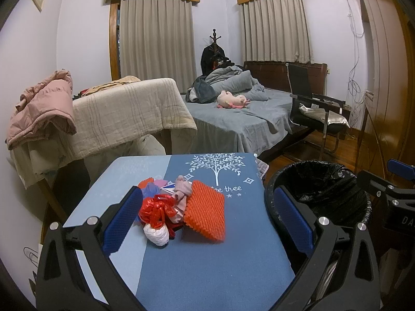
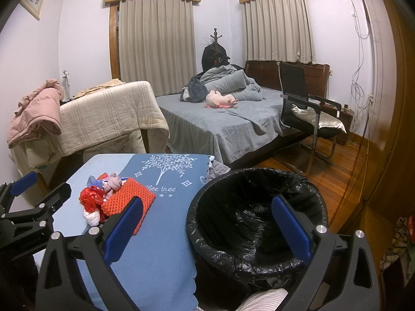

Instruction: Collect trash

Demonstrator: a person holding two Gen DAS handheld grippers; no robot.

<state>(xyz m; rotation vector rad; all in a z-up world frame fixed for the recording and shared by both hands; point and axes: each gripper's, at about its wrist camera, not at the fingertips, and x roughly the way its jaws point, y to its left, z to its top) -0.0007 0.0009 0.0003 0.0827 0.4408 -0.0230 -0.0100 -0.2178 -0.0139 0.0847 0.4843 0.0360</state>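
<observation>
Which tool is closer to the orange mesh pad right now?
Left. The left tool is open right in front of the orange mesh pad, lined up with the trash pile on the table. The right tool is open off to the pad's right, beside the trash bin.

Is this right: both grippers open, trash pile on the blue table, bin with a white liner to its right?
One error: the liner is black, not white. The right wrist view shows the bin lined with black plastic. The rest holds: left gripper and right gripper are open, and the trash pile sits on the blue table, bin to its right.
</observation>
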